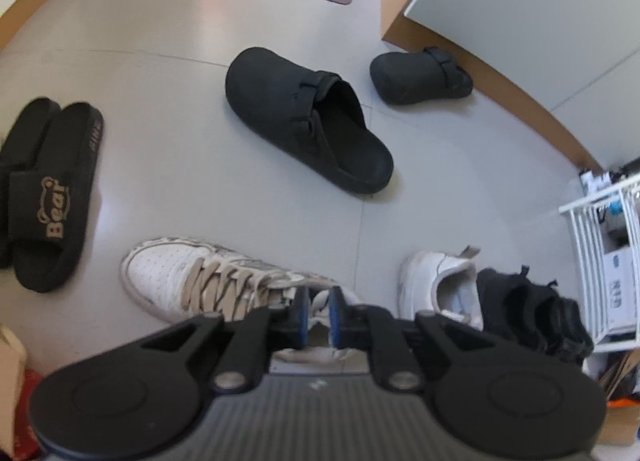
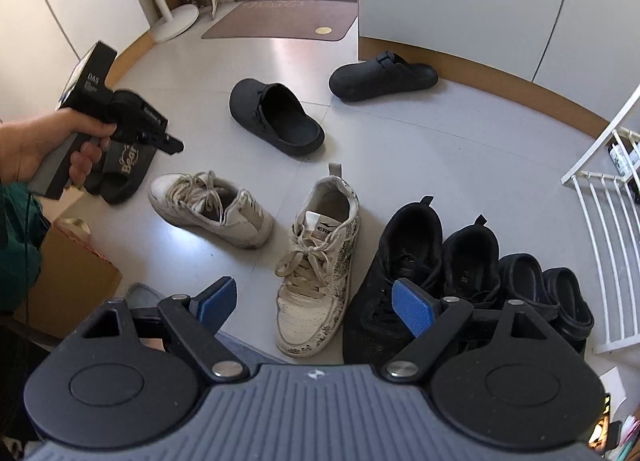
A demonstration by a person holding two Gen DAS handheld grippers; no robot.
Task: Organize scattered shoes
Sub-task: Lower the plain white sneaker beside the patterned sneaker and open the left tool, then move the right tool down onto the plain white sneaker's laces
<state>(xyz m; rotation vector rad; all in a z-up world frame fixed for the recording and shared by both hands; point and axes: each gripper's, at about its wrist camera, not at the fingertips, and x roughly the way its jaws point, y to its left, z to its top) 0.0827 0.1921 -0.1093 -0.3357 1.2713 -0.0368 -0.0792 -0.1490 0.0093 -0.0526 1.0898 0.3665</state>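
Jaws on the left gripper (image 1: 320,303) are pinched nearly shut on nothing, while the right gripper (image 2: 314,297) gapes wide and empty. The stray white sneaker (image 1: 180,281) lies just ahead of the left jaws. It's probably light with a soft collar, so I'd pinch the heel rim.

The left gripper (image 1: 318,315) hides the heel of the white sneaker (image 1: 192,281) beneath it. The picture's left edge cuts off 1 of the 2 black slides (image 1: 52,197). Items on the white rack (image 1: 600,261) are too small to identify.
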